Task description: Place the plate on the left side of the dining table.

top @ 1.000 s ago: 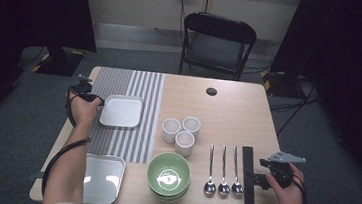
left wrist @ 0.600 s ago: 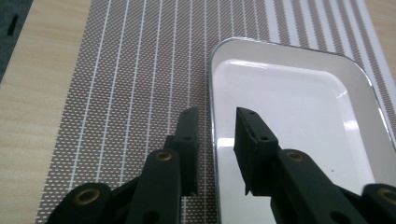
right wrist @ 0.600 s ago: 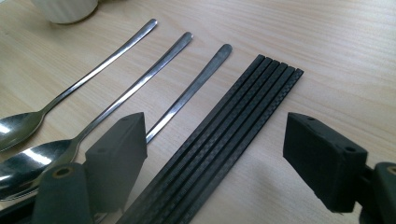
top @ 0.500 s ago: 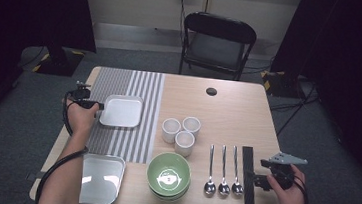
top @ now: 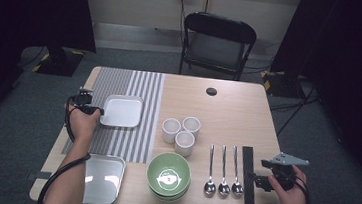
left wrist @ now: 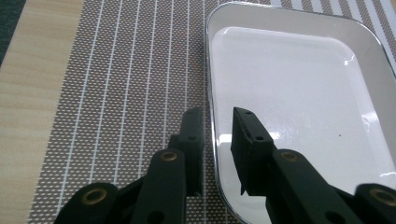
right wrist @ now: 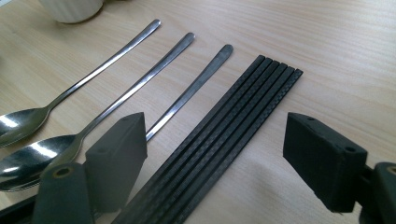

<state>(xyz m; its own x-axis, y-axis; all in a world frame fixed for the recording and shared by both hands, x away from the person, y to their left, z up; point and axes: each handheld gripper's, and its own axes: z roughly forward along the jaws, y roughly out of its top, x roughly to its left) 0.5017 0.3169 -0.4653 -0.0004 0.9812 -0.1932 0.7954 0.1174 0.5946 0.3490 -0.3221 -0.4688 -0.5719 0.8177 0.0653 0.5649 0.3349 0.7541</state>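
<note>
Left gripper [left wrist: 215,123] straddles the near rim of the white rectangular tray [left wrist: 299,93] on the striped placemat [left wrist: 116,93], jaws just closing, narrow gap, pads not clearly pressing. Right gripper [right wrist: 215,154] wide open over the black chopsticks [right wrist: 224,135], beside three spoons [right wrist: 116,93]

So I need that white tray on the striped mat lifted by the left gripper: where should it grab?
Grip the white tray at its raised near rim, from the mat side. The left gripper already straddles that thin upturned edge, one jaw outside, one inside, not visibly pinching yet.
</note>
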